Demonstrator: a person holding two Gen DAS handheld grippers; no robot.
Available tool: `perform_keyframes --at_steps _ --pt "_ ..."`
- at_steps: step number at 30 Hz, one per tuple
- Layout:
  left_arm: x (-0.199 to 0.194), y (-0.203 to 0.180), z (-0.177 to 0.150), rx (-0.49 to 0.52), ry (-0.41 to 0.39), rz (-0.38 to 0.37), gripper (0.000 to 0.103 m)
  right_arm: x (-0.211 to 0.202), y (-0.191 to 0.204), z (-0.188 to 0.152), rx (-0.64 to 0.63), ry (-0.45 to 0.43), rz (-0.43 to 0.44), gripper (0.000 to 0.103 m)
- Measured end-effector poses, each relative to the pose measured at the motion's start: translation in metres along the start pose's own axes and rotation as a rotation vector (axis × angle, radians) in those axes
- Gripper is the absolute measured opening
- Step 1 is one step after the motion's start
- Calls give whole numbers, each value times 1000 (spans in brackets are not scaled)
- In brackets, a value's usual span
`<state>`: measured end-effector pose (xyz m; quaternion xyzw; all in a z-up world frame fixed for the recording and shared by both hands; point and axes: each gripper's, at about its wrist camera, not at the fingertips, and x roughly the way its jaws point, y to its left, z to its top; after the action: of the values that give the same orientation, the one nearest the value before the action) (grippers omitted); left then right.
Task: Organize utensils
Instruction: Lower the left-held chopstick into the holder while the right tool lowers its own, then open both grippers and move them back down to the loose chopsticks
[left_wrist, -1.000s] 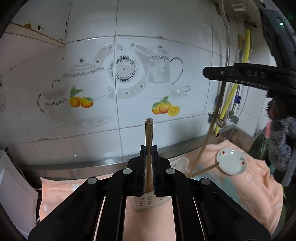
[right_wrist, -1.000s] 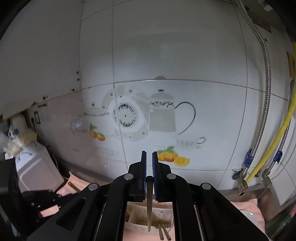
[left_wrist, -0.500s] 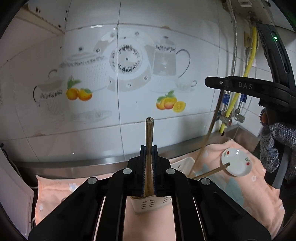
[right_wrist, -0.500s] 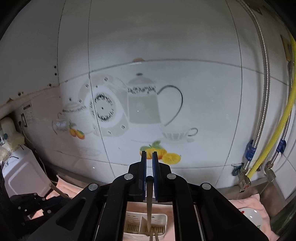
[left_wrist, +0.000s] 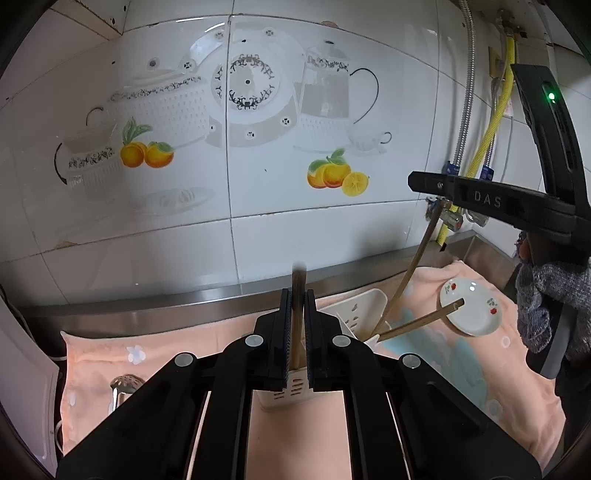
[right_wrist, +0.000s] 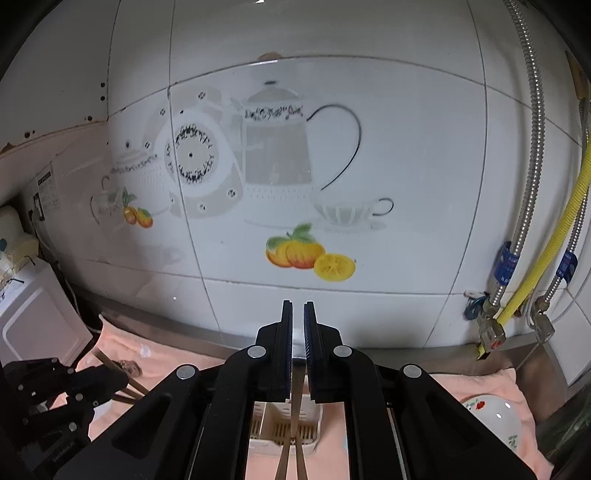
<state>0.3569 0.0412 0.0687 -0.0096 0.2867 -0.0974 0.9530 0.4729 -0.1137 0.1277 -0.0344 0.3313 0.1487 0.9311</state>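
My left gripper (left_wrist: 297, 295) is shut on a brown chopstick (left_wrist: 297, 288) that stands upright between its pads, above a white slotted utensil holder (left_wrist: 354, 308) on the pink towel. To its right, my right gripper (left_wrist: 424, 182) is shut on a second chopstick (left_wrist: 410, 269) whose lower end reaches into the holder. A third chopstick (left_wrist: 421, 321) leans out of the holder. In the right wrist view the right gripper (right_wrist: 297, 306) pinches its chopstick (right_wrist: 294, 402) over the holder (right_wrist: 284, 430), and the left gripper (right_wrist: 74, 380) sits at the lower left.
A small white plate (left_wrist: 471, 306) with red flowers lies on the pink towel (left_wrist: 517, 406) to the right of the holder. A metal utensil (left_wrist: 123, 384) lies on the towel at the left. The tiled wall, the steel ledge and gas pipes (right_wrist: 532, 258) close the back. A white appliance (right_wrist: 33, 317) stands at far left.
Both grippers have sunk toward the holder, each still holding its chopstick. The holder and towel now fill more of both views, and the right chopstick's lower end sits deeper in the holder.
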Motion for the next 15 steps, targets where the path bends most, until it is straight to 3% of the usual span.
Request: perform_keyframes --at_steps 4,9,11,15 --pt "-2 0 -2 -3 -2 4 6 -4 1 -2 -1 -1 2 8" --pt "-13 -1 1 -9 -23 -11 8 -20 -1 -3 0 -20 -6 22" --pt "-20 -2 2 -10 -32 -15 12 -30 0 -5 -7 -28 -10 28" --pt "-35 -8 -2 1 -53 -7 36 -58 3 -14 -31 -57 -23 42"
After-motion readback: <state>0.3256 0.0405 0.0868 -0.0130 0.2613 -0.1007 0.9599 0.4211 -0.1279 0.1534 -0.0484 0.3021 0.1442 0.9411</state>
